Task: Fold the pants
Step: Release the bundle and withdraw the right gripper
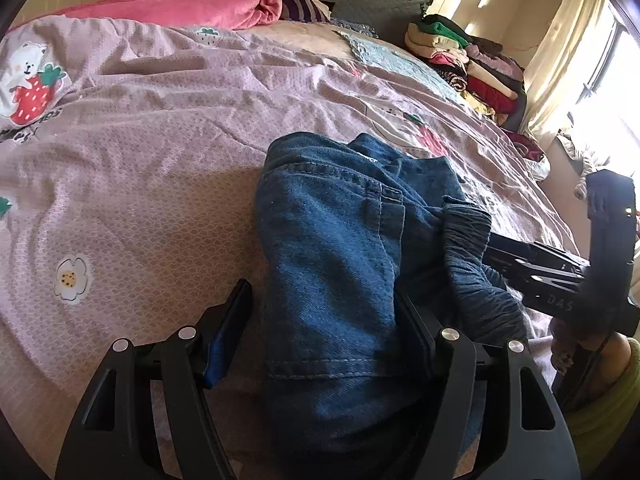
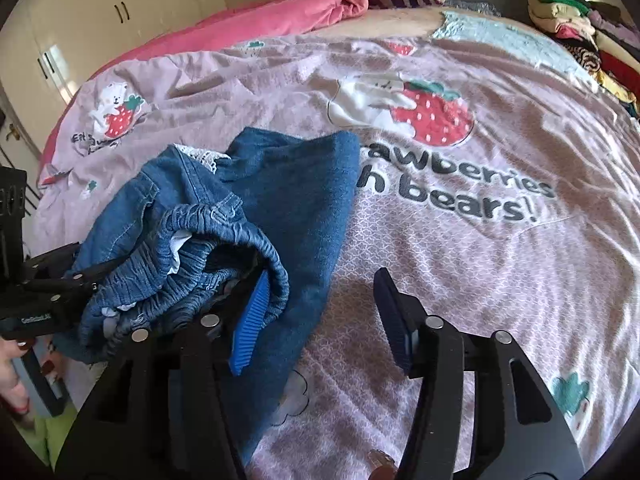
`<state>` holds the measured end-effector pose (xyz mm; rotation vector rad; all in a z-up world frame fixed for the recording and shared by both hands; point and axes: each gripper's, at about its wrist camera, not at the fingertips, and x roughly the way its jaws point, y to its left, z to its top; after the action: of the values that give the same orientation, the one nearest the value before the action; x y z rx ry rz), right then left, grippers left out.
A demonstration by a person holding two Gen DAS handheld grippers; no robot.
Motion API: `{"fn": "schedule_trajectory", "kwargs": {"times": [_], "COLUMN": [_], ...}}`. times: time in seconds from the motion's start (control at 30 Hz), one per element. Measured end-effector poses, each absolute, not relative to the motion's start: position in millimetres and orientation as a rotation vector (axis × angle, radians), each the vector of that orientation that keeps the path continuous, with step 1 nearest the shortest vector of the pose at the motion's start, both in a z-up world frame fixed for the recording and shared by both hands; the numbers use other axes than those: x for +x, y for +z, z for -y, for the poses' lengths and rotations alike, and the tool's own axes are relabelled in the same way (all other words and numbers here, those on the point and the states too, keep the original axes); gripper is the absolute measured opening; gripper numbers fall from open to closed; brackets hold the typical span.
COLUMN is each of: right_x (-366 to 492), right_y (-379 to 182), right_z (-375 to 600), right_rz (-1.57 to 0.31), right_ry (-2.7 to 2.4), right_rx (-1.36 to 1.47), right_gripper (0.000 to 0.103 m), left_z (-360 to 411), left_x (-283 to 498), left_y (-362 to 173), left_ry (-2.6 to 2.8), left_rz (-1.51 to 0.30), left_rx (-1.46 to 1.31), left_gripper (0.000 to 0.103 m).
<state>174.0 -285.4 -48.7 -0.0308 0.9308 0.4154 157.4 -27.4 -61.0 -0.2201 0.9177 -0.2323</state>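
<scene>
Denim pants (image 1: 332, 248) lay bunched on the pink bedspread (image 1: 140, 160). Both the left gripper (image 1: 324, 320) and right gripper (image 2: 320, 308) stood wide open, gripping nothing, fabric draped between the left fingers.

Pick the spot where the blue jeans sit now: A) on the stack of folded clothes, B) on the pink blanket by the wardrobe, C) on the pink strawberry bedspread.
C: the blue jeans lie bunched on the strawberry bedspread, apart from the stack of folded clothes.

Black grippers (image 2: 320, 320) w/ silver screws, blue ribbed pads (image 2: 250, 328).
</scene>
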Motion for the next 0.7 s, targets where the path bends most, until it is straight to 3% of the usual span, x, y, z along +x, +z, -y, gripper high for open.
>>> {"fn": "schedule_trajectory", "kwargs": {"times": [0.2, 0.3, 0.43, 0.53, 0.7], "right_x": [156, 145, 131, 119, 101], "right_y": [-35, -23, -7, 5, 21], "right_z": [293, 297, 301, 301, 300], "right_rz": [-0.890, -0.855, -0.807, -0.768, -0.719], "right_ry": [0.416, 0.409, 0.411, 0.413, 0.403], "right_rx": [-0.024, -0.010, -0.002, -0.007, -0.030], "right_gripper": [0.062, 0.070, 0.081, 0.086, 0.091], "left_z": [25, 23, 19, 16, 14], "left_x": [145, 135, 124, 115, 98], "left_y": [-49, -40, -30, -21, -4], "left_ry": [-0.232, -0.229, -0.223, -0.215, -0.205], "left_rz": [-0.891, -0.874, -0.854, -0.837, -0.799], "left_rx": [-0.239, -0.244, -0.248, -0.250, -0.247], "left_gripper": [0.067, 0.076, 0.077, 0.090, 0.098]}}
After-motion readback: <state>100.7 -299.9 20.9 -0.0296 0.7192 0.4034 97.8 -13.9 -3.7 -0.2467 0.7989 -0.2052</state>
